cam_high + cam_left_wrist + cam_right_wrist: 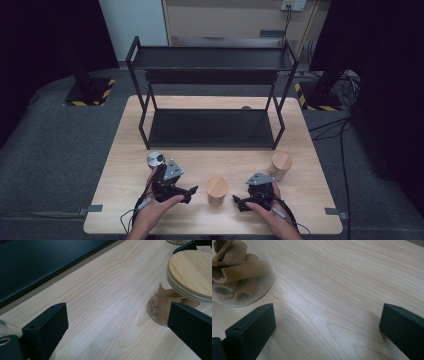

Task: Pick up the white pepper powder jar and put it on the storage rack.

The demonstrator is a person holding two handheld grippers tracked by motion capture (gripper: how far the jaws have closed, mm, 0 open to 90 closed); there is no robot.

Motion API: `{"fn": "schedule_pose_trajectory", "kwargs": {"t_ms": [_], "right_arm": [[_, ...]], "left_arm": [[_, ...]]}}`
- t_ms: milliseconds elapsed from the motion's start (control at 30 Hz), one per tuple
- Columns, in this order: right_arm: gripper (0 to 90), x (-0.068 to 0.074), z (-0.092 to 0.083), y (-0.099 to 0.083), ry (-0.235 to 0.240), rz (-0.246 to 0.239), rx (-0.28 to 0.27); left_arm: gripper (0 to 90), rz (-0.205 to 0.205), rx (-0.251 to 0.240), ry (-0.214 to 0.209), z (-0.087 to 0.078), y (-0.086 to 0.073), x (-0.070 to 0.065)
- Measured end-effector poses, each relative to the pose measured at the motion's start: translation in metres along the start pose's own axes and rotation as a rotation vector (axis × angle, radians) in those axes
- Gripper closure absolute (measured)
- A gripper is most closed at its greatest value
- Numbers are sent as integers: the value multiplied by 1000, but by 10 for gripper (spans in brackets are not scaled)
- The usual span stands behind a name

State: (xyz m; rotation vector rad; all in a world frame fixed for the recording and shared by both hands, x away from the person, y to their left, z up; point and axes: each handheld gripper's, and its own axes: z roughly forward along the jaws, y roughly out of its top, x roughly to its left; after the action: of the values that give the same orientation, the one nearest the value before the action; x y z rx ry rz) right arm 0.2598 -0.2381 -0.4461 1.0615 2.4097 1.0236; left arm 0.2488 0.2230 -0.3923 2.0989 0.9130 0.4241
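Cinnamon jar [217, 190] between open grippers

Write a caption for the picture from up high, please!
Two open grippers, left and right, flank a wooden-lidded jar on a table before a black shelf rack.

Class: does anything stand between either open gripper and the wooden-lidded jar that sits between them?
Nothing visible does. Bare table lies between the left gripper and the jar, and between the right gripper and it.
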Motion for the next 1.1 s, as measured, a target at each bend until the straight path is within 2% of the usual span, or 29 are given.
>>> {"fn": "schedule_pose_trajectory", "kwargs": {"t_ms": [467, 1100], "right_arm": [[7, 0, 0, 0, -2, 1, 0], [7, 1, -1, -1, -2, 4, 0]], "left_arm": [[20, 19, -13, 13, -12, 11, 3], [21, 12, -53, 33, -31, 21, 13]]}}
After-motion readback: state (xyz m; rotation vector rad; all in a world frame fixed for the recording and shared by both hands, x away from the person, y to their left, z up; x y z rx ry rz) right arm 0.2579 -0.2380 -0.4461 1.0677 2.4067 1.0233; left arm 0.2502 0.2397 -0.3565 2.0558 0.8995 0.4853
